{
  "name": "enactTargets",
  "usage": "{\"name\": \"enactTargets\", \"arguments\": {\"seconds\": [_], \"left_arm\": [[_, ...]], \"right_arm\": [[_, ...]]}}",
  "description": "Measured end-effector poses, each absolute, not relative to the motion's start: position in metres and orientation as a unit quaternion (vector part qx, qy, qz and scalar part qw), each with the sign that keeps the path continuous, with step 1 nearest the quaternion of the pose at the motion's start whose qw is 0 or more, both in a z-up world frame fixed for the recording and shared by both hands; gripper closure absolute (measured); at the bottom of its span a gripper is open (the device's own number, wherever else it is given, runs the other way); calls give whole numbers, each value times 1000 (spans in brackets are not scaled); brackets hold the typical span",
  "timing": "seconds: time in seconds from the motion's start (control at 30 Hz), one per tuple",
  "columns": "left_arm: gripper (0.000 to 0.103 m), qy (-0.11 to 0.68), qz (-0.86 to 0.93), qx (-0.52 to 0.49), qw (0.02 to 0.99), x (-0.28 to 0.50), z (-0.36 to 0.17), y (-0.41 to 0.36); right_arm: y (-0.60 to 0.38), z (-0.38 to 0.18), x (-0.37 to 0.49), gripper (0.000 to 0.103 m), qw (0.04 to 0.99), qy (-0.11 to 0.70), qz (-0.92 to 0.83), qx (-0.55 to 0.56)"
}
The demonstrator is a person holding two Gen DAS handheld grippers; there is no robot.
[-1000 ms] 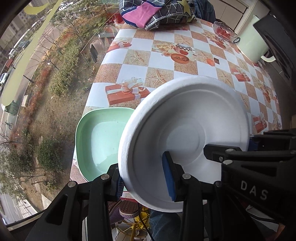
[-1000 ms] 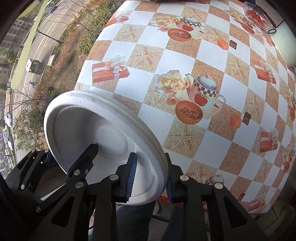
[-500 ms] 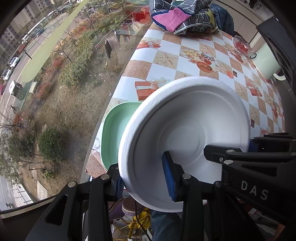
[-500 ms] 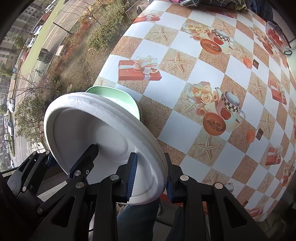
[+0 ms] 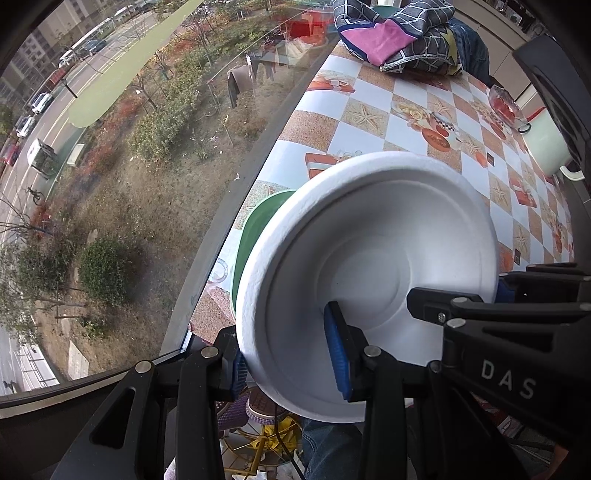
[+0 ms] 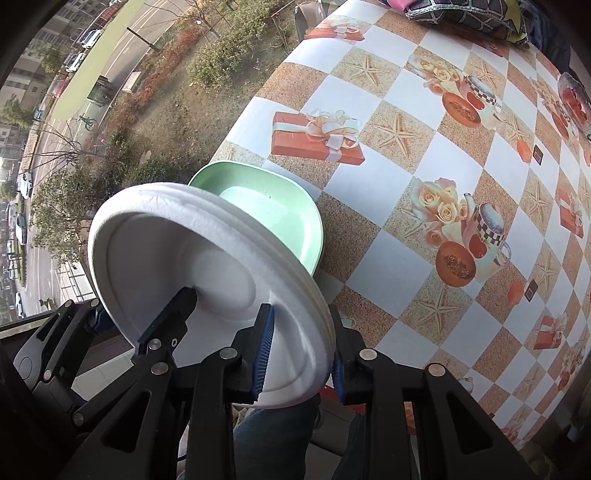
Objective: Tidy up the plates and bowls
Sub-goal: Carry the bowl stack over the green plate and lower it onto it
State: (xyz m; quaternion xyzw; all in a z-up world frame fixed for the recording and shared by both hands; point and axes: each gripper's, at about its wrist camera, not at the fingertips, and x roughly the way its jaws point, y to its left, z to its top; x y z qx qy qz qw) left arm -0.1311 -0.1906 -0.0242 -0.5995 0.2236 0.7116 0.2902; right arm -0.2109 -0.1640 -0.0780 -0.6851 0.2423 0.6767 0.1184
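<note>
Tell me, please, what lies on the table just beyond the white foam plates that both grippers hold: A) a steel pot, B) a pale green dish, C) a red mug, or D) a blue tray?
B: in the right wrist view a pale green dish sits at the table's edge just past the white foam plates.

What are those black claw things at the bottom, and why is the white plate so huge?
Those black claws are grippers: tongs a person squeezes by hand. Each carries a tiny camera, so each picture looks along one claw. The left gripper and the right gripper both pinch the rim of the same white foam plate, which looks huge because it sits so near the lens. Behind it a green dish lies on a table with a checked cloth, by a window. Farther off are folded cloth and a glass bowl.
</note>
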Motion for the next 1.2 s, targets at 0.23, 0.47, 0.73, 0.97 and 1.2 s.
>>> {"name": "enactTargets", "arguments": {"seconds": [0.23,0.47,0.73,0.97,1.2], "left_arm": [[63,216,700,-621,279,-137,-37,-199],[63,221,692,-630,273,-146,-49,-197],[63,226,686,-638,267,-155,-59,-197],[63,233,681,-642,265,-159,-67,-197],[63,229,678,-645,267,-165,-74,-198]], "right_arm": [[-170,-91,-218,73,110,237,667,-697],[-168,-102,-226,73,107,241,663,-701],[-169,-111,-234,73,107,242,659,-704],[-170,-116,-237,73,108,241,656,-707],[-172,-118,-243,73,110,239,655,-709]]}}
